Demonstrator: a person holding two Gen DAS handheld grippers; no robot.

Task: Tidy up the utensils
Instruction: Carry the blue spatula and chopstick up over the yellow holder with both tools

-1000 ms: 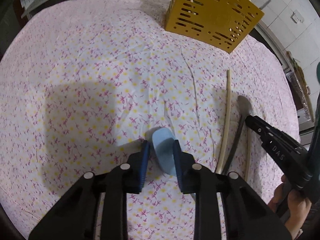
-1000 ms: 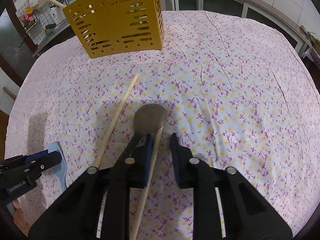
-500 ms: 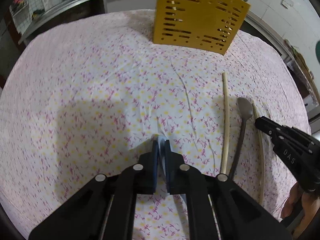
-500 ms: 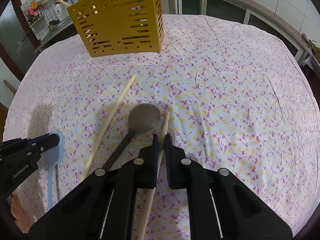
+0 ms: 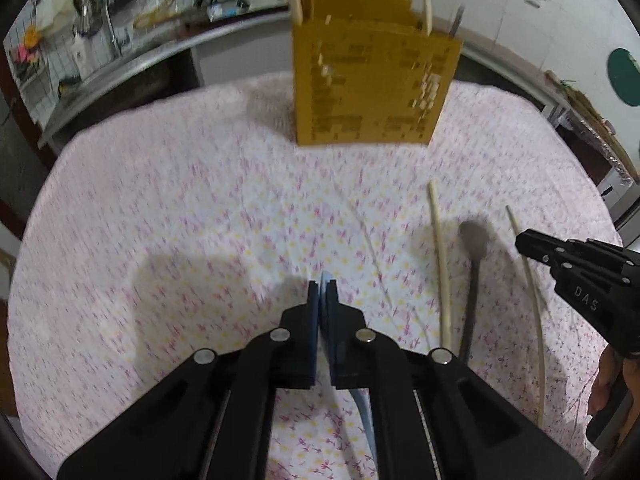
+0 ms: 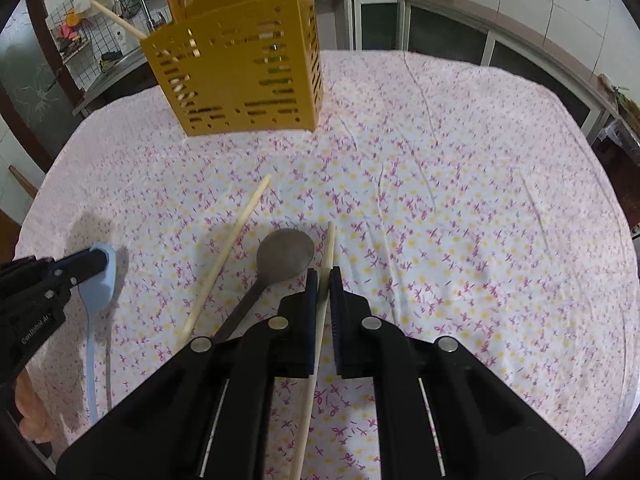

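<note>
Both tongs lifted: left (image 5: 322, 292) pinches blue spoon (image 6: 100, 280) (right (image 6: 323, 280) grips chopstick (image 6: 320, 320))

Black grippers (image 5: 322, 294), blue-padded jaws, silver screws

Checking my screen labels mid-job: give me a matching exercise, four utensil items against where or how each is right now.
1 blue spoon
2 metal spoon
3 loose chopstick
4 yellow holder

a lying on the cloth, untouched, left of the metal spoon
b upright at the far end
c in the left gripper
d lying just left of the right gripper

Pairs: 1-c, 2-d, 3-a, 4-b
</note>
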